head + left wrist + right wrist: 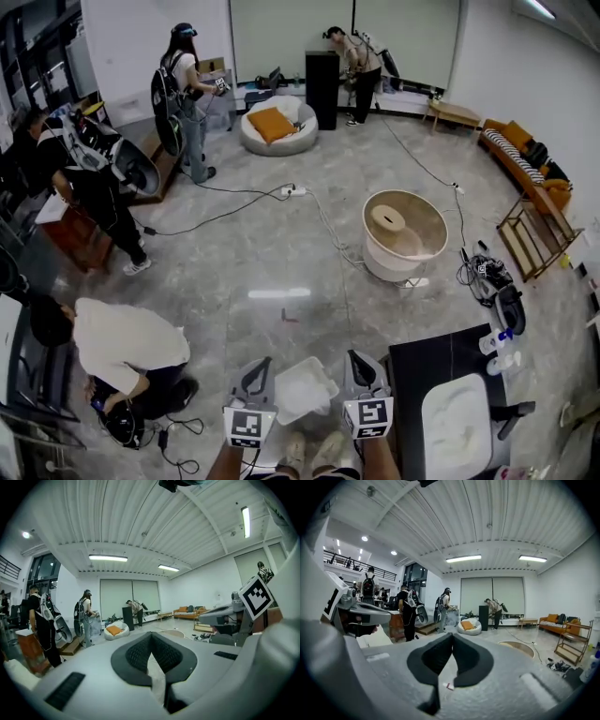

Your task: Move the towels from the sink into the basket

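Left claw [256, 367] and right claw [360, 361] are both clamped shut on one white towel [302, 386], which hangs between them over the floor, left of the sink [431, 424] in the black desk [431, 361]. A small white-red tag shows at the right claw's pads, print too small to read. The round basket [389, 264] stands further out on the floor, with a pale round piece inside.

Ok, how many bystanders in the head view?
4: a crouching person lower left, a dark-clothed person at left, a backpack wearer behind, a bending person at the cabinet. More may hide at left.
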`<state>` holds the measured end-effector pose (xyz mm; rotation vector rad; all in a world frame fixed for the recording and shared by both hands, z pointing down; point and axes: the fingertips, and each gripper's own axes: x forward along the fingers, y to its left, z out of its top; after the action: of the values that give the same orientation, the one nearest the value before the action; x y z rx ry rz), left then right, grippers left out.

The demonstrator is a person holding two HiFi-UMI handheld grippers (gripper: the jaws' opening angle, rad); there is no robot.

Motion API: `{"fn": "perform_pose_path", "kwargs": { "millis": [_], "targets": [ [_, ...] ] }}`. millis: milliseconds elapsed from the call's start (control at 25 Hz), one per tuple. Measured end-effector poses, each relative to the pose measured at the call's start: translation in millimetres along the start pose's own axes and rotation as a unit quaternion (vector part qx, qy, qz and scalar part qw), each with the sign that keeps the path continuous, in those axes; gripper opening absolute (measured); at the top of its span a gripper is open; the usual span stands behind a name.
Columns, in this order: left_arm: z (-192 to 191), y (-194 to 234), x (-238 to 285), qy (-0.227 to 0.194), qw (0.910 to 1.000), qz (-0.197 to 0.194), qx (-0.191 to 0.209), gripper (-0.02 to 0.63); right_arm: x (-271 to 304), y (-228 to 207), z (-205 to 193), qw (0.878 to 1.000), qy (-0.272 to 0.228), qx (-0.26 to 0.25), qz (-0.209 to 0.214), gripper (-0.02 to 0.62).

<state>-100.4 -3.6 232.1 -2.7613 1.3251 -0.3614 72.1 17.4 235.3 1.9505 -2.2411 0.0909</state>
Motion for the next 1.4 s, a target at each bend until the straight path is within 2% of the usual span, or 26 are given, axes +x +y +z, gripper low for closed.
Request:
{"fn": "perform_pose_path", "kwargs": {
  "millis": [320, 600, 760, 880, 1400],
  "targets": [
    [28.8, -16.3, -32.4, -0.019, 0.9994, -0.027, 0.01, 0.009, -58.0, 2.4, 22.8, 0.999, -0.006, -0.01, -0.033, 0.001],
    [37.2, -35.2, -47.9, -0.029, 0.9979, -0.053, 0.023, 0.009, -96.3, 4.2, 29.6, 0.998, -0.016, -0.007, -0.053, 0.001],
    [41.8, -40.8, -55.4, -0.032, 0.9979, -0.056, 0.008, 0.009, -104.7, 8.4, 32.4, 0.998, -0.022, -0.005, -0.057, 0.0],
    [37.5, -40.3, -56.5, -0.033, 0.9975, -0.059, 0.021, 0.009, -106.4, 10.9, 30.6, 0.998, -0.023, -0.003, -0.057, 0.0],
    [37.4, -48.4, -55.9, -0.037, 0.9967, -0.072, 0.013, 0.009, -114.9, 3.9, 25.9, 0.997, -0.022, 0.007, -0.072, 0.0]
  ]
}}
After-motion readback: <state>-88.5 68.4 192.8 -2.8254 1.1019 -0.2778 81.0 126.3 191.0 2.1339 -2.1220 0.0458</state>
